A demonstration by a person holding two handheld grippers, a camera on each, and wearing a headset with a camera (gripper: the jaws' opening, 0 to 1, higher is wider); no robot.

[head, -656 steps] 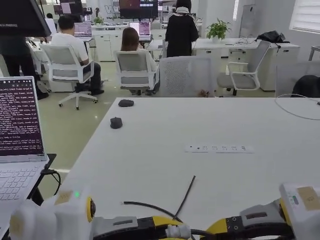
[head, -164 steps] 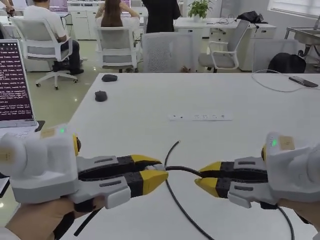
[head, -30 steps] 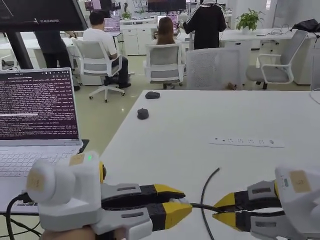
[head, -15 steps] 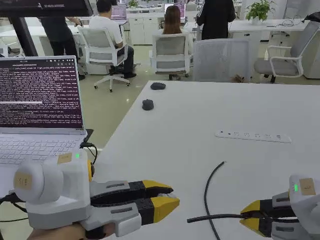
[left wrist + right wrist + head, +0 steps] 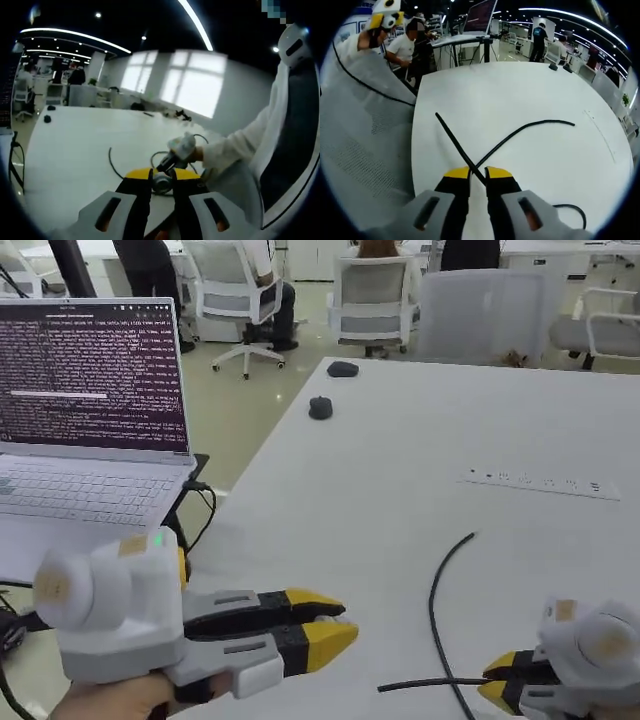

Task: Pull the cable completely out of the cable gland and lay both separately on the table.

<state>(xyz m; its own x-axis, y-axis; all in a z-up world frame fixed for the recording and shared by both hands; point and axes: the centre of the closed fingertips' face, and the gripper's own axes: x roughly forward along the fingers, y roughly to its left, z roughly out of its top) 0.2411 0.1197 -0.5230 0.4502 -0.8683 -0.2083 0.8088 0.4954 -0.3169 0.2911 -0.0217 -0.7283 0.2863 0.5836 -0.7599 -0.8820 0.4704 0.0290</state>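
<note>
Two grippers occupy the bottom of the head view. At lower left, the left gripper has its jaws closed on the one cable gland. At lower right, the right gripper pinches the one black cable, which crosses itself on the table; its free end lies clear of the gland. One laptop sits at upper left, and two mice at upper centre.

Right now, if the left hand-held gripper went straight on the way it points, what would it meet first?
Probably the right hand-held gripper, dead ahead just beyond the cable gland that the left hand-held gripper holds; depth is unclear, so it could slip past.
</note>
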